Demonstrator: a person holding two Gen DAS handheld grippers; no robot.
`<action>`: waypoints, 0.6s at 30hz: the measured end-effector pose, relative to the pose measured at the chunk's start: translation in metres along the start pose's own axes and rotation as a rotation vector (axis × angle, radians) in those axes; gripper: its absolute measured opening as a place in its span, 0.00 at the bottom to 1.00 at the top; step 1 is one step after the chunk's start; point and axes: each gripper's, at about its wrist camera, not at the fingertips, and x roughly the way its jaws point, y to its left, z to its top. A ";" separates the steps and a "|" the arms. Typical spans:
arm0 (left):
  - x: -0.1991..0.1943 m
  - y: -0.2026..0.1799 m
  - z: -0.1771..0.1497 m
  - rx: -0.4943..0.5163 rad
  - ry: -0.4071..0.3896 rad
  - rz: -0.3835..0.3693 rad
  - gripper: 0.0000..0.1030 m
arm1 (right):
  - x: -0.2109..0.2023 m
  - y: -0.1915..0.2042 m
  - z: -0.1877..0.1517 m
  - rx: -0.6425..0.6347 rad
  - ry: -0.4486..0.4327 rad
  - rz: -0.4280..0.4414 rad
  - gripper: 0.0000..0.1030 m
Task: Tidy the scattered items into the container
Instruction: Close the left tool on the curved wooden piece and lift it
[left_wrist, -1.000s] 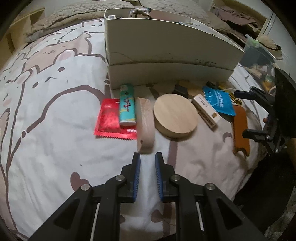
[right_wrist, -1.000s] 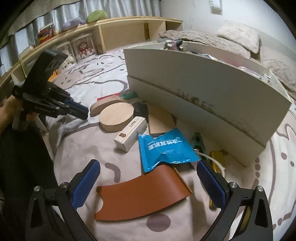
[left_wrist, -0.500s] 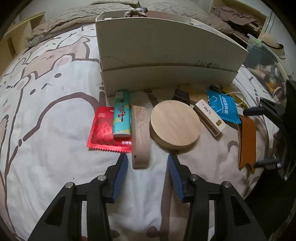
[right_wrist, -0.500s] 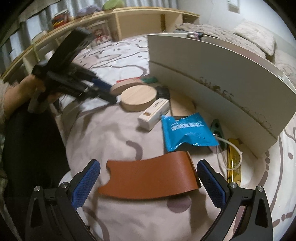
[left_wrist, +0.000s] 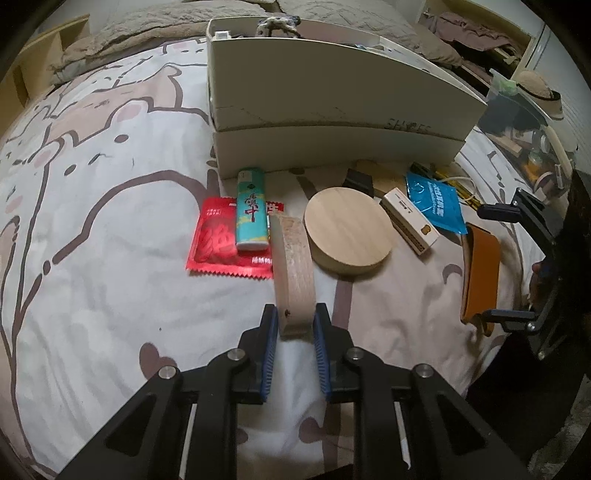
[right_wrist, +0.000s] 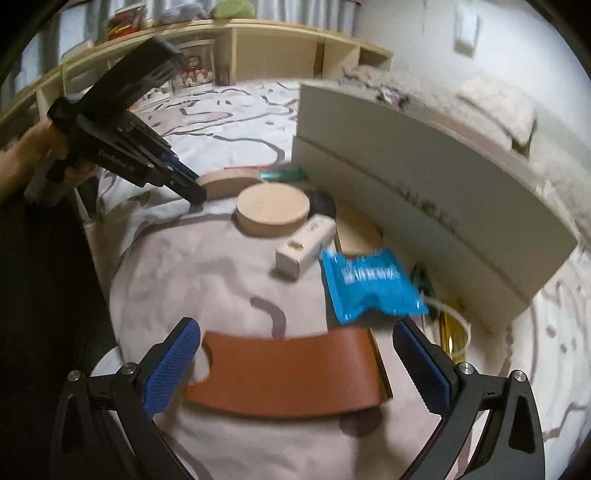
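The white cardboard box (left_wrist: 332, 99) on the bed holds what may be knotted yarn. The left gripper (left_wrist: 294, 328) has just closed on the curved wooden piece (left_wrist: 293, 266); the right gripper (right_wrist: 295, 354) gapes over smooth brown leather (right_wrist: 288, 373).

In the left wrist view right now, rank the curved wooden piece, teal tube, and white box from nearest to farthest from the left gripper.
1. Curved wooden piece: between the left gripper pads.
2. Teal tube: beyond, left, lying on the red packet.
3. White box: farthest, at the back.
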 end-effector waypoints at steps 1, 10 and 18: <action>0.001 0.002 0.000 -0.010 0.006 -0.001 0.19 | 0.000 0.005 0.000 -0.025 -0.007 -0.008 1.00; 0.000 0.013 0.001 -0.034 0.000 0.050 0.25 | 0.014 0.026 -0.007 -0.202 0.050 -0.069 1.00; 0.000 0.010 0.000 0.000 -0.003 0.112 0.48 | 0.006 0.007 -0.014 -0.194 0.083 -0.119 1.00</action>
